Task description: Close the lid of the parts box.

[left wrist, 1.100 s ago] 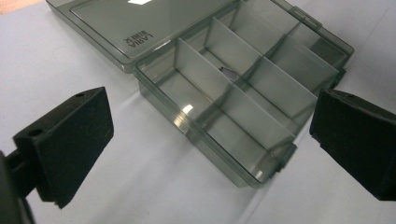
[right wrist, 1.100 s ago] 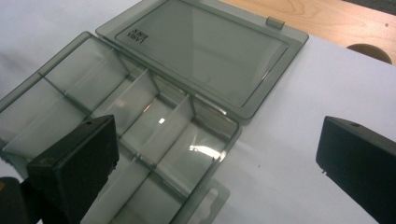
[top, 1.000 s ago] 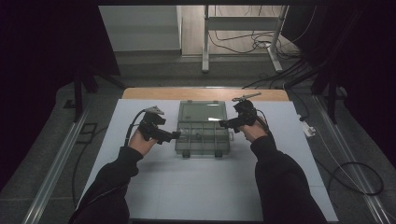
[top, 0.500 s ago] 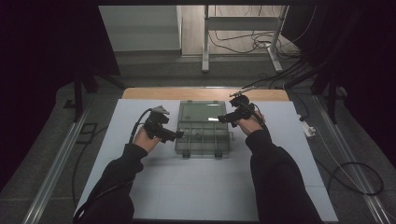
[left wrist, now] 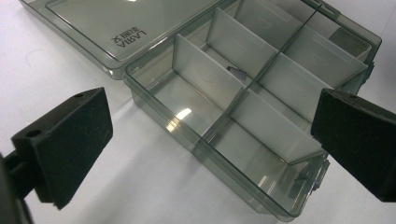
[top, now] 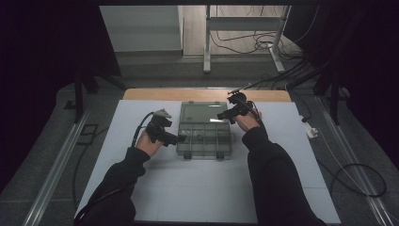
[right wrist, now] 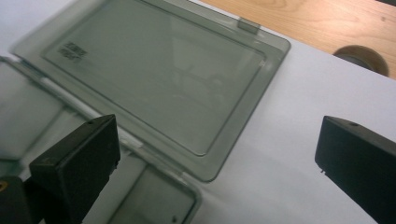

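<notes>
A clear grey plastic compartment box (top: 205, 142) lies in the middle of the white table cover, its lid (top: 202, 112) folded back flat on the far side. My left gripper (top: 175, 139) is open at the box's left edge. In the left gripper view the left gripper (left wrist: 212, 140) frames the near corner of the box (left wrist: 261, 121), where a small grey piece (left wrist: 236, 72) lies in one compartment. My right gripper (top: 224, 116) hovers open over the lid's right edge. In the right gripper view the right gripper (right wrist: 215, 154) stands wide above the lid (right wrist: 159, 79), holding nothing.
The white cover (top: 211, 188) spreads wide toward the person, with a strip of wooden tabletop (top: 155, 94) behind it. A round hole (right wrist: 362, 58) is cut in the wood near the lid. Cables (top: 357, 179) trail on the floor at the right.
My right gripper has moved away from the person and slightly left, to the lid's right edge. The left gripper has barely shifted. The box stays put.
</notes>
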A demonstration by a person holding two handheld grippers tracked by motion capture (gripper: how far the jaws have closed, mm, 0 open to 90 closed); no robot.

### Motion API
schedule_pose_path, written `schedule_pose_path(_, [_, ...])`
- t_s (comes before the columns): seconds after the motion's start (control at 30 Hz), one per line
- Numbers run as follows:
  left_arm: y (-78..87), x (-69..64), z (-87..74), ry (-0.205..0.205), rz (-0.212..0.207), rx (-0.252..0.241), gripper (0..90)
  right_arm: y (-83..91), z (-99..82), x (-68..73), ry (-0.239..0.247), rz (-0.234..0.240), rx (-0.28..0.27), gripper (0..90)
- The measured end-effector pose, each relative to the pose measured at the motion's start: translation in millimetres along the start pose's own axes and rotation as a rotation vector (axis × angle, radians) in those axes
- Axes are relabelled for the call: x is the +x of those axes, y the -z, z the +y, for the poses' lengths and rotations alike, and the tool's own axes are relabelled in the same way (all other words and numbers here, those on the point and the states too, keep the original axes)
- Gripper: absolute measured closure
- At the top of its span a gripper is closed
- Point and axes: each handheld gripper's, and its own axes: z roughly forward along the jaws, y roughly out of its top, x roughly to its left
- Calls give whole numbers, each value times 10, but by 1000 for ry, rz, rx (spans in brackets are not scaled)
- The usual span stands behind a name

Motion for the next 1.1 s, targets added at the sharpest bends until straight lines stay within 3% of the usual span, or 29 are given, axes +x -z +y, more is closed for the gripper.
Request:
schedule_pose_path(0.3, [3,15,-15,3,4,-1,0,-133,71,-36,-5,-54,60,0])
schedule_pose_path(1.1, [-14,36,-48,-3,5,19,0,-341,100,-99,-9,-86,153,11])
